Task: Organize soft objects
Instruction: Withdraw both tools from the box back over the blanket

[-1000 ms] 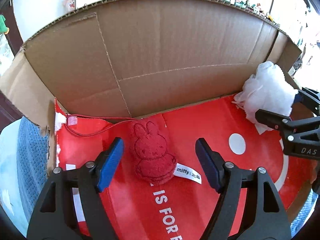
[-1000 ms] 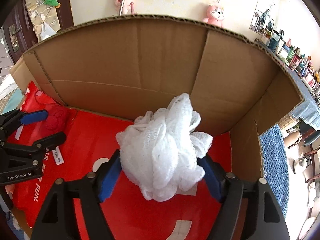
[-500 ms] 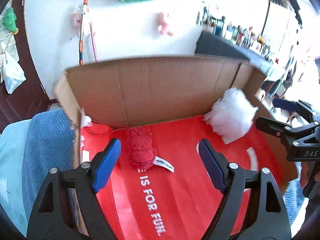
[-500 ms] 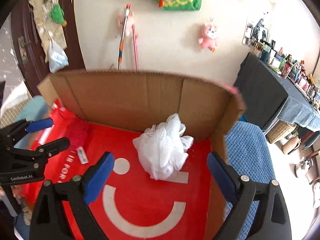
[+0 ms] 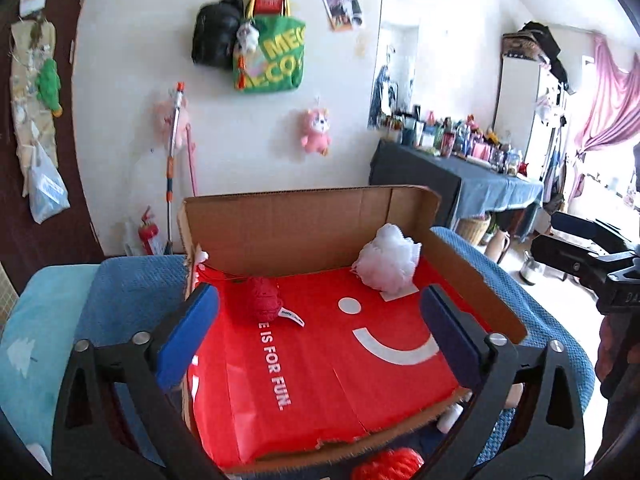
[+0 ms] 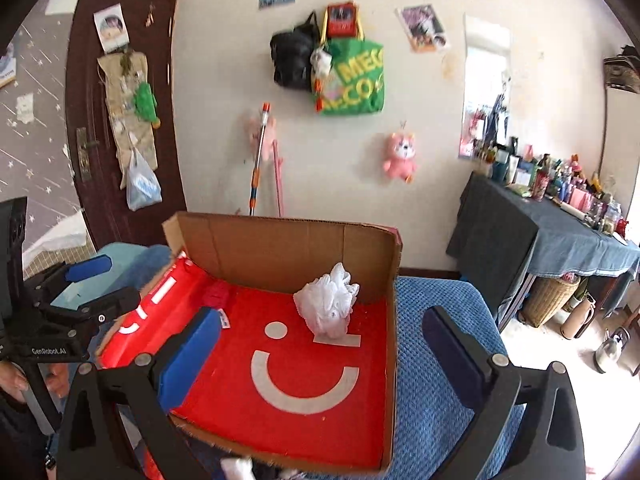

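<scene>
A cardboard box (image 5: 304,220) lined with red smiley paper sits on a blue cushion. A red rabbit plush (image 5: 264,298) lies at its back left, and a white mesh puff (image 5: 388,264) rests at the back right; the puff also shows in the right wrist view (image 6: 328,304), the plush (image 6: 216,294) half hidden behind my finger. My left gripper (image 5: 320,328) is open and empty, held above the box's near side. My right gripper (image 6: 320,348) is open and empty, above the box's right wall. Each gripper shows in the other's view, the left (image 6: 96,284) and the right (image 5: 576,236).
A red mesh object (image 5: 388,466) lies just outside the box's near edge, with a white item (image 6: 236,468) there too. The blue cushion (image 6: 436,360) spreads right of the box. A cluttered dark table (image 6: 560,232) stands far right, and a wall with hanging bags is behind.
Both grippers have pulled back and up out of the box. The right gripper opened and let go of the white puff, which now rests at the back right; the plush has stayed put.
</scene>
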`<state>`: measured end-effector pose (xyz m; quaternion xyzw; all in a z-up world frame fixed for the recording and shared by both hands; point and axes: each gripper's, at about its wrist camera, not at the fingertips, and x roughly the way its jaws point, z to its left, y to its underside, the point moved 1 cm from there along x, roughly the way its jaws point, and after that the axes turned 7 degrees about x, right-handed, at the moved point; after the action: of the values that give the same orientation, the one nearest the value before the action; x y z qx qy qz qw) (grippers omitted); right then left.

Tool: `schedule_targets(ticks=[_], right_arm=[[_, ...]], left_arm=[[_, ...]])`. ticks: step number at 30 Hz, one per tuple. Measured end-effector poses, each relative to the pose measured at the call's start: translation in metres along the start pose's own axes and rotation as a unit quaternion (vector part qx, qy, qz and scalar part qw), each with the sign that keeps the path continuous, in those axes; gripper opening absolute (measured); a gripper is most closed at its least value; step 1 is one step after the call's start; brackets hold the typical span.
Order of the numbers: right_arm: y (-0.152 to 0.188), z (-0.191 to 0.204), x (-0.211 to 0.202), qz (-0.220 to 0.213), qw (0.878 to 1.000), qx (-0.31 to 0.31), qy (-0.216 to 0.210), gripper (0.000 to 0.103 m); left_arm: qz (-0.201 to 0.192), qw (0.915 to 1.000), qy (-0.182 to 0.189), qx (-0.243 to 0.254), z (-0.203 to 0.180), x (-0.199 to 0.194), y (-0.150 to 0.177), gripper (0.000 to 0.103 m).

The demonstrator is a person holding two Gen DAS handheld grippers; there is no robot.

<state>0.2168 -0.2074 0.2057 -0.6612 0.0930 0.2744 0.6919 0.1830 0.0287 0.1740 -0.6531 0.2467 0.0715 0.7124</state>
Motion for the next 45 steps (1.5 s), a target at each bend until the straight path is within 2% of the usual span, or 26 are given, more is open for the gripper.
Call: schedule_targets(ticks=[4,10,21,26,33,40,45], right_arm=[[0.019,0.007,-0.030,-0.028,1.000,0.000,-0.012,0.103],[0.052,0.017,-0.062,-0.062,0.998,-0.003,-0.004,0.103],[0.112,0.026,-0.099,-0.118,0.993,0.006,0.019,0.103],[0.141,0.024,-0.105,-0.134,0.990,0.018,0.029,0.103],[0.175,0.013,-0.103,-0.134,0.989,0.049,0.030,0.103],[0.206,0.007,-0.096,-0.135,0.988,0.057,0.052,0.103],[0.226,0.002,-0.080,-0.108,0.990,0.062,0.063,0.103]], left_arm=[[-0.031,0.9994,-0.015,0.007,-0.015,-0.031,0.013,0.103],[-0.062,0.9975,-0.033,0.002,-0.027,-0.066,0.035,0.103],[-0.101,0.9931,-0.059,0.003,-0.049,-0.102,0.080,0.103],[-0.105,0.9929,-0.056,0.012,-0.060,-0.110,0.102,0.103],[-0.106,0.9930,-0.051,0.011,-0.070,-0.114,0.129,0.103],[-0.082,0.9950,-0.057,-0.004,-0.071,-0.099,0.153,0.103],[-0.064,0.9961,-0.061,-0.004,-0.070,-0.086,0.169,0.103]])
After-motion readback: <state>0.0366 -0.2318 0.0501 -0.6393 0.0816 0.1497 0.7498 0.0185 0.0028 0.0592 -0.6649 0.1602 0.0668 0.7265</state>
